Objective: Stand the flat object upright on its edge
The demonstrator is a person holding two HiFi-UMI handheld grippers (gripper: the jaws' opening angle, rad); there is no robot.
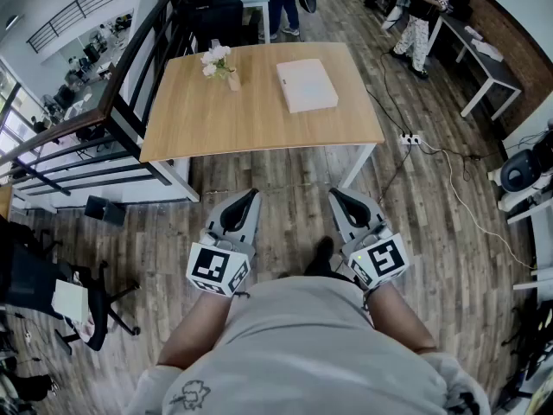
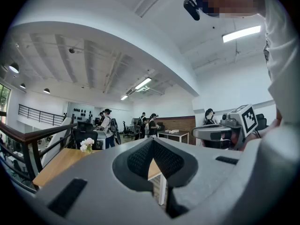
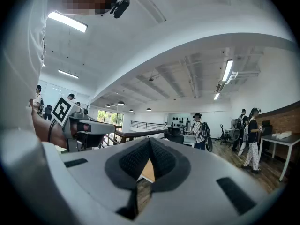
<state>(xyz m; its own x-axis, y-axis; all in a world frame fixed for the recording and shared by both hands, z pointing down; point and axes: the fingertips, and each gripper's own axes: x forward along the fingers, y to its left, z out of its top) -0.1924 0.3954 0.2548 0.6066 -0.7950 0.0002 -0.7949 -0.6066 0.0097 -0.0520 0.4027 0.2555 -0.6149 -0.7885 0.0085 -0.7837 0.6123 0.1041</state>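
Both tools are hanging back from the work here. The person is holding the left gripper [image 1: 249,199] and the right gripper [image 1: 340,199] low in front of the body, side by side over the plank floor [image 1: 285,175], each one pointing level towards the wooden table [image 1: 251,119].

In the left gripper view the jaws are sitting pressed together at the tips, with nothing pinched between the dark pads, only a sliver of tabletop showing through the notch below them. The right gripper view is giving the same reading: jaws fully closed and empty.

The flat white box [image 1: 307,85] is lying face down on the table's right half, towards the far edge, well apart from both grippers and untouched. A small vase of white flowers [image 1: 217,60] is standing to its left, nearer the far left corner, with bare wood between the two.

A power strip [image 1: 411,137] is lying on the floor just past the table's near right corner, its cable trailing off to the right. Beyond the table, people [image 1: 419,11] are standing among the desks.
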